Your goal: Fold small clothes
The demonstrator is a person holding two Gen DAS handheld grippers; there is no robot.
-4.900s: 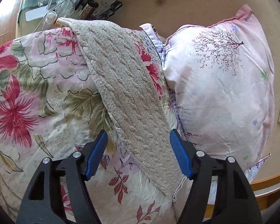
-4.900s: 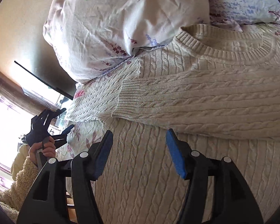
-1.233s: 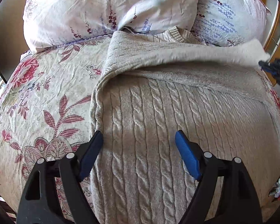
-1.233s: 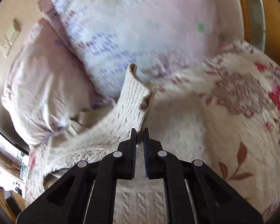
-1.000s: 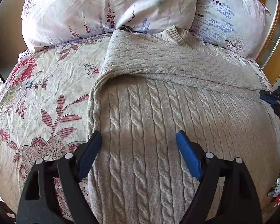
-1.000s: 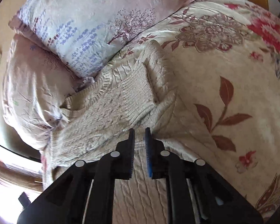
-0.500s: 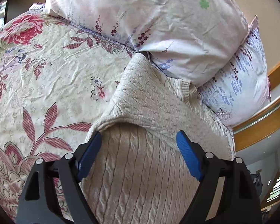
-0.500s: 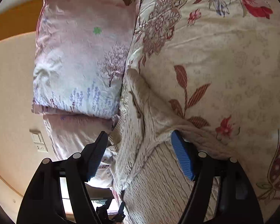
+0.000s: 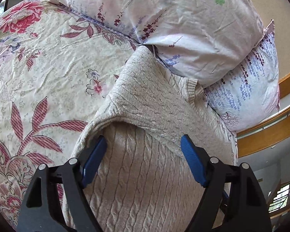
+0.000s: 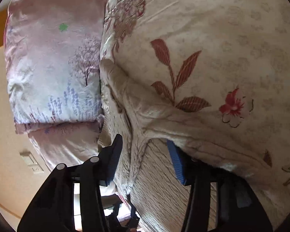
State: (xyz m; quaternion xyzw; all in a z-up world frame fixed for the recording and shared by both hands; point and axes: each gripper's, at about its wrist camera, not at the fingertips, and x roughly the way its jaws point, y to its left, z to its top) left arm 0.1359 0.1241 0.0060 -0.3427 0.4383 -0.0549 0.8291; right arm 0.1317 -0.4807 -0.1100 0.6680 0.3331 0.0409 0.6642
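A cream cable-knit sweater [image 9: 145,174] lies on a floral bedspread [image 9: 38,77], its sleeves folded across the chest below the ribbed collar [image 9: 191,90]. My left gripper [image 9: 143,154] is open with its blue pads astride the sweater's left side, the left pad [image 9: 92,160] at the folded edge. In the right wrist view the sweater [image 10: 154,174] runs along its right edge. My right gripper [image 10: 145,158] is open around that edge, with one pad [image 10: 176,164] slipped under the fabric.
Two pale floral pillows [image 9: 174,29] lie against the sweater's collar end; one also shows in the right wrist view [image 10: 52,67]. A wooden bed rail [image 9: 270,131] curves at the right. A wall socket [image 10: 31,162] is on the beige wall.
The right gripper let go of the sleeve after laying it across the chest, opened, and moved down onto the sweater's right edge. The left gripper shifted to the sweater's left folded edge.
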